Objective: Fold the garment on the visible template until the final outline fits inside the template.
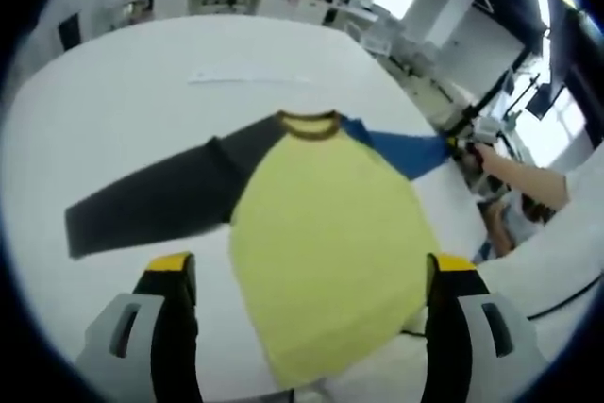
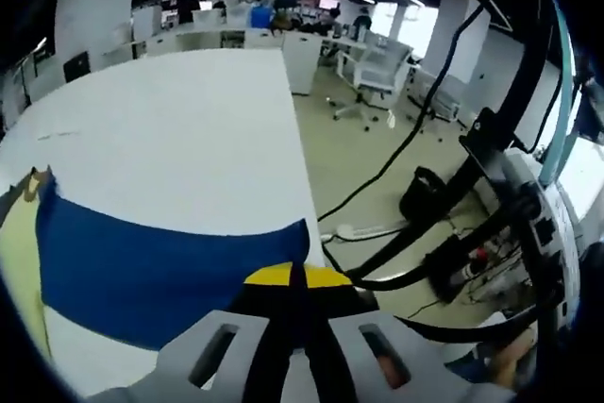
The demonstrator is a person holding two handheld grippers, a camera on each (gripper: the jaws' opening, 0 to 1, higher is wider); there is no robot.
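Garment [image 1: 326,233]: raglan shirt, yellow body, dark grey sleeve [image 1: 151,197], blue sleeve [image 2: 160,266], olive collar [image 1: 309,125]. Spread flat mid-worktop [image 1: 142,92], hem toward near edge, blue sleeve reaching the right edge. Probably light, soft, limp; best taken at cuffs or hem corners. No readable brand or writing; faint marks on far worktop illegible. Left hand-held gripper [image 1: 307,327]: released, jaws wide apart above hem. Right hand-held gripper [image 2: 291,313]: clenched on blue sleeve cuff.
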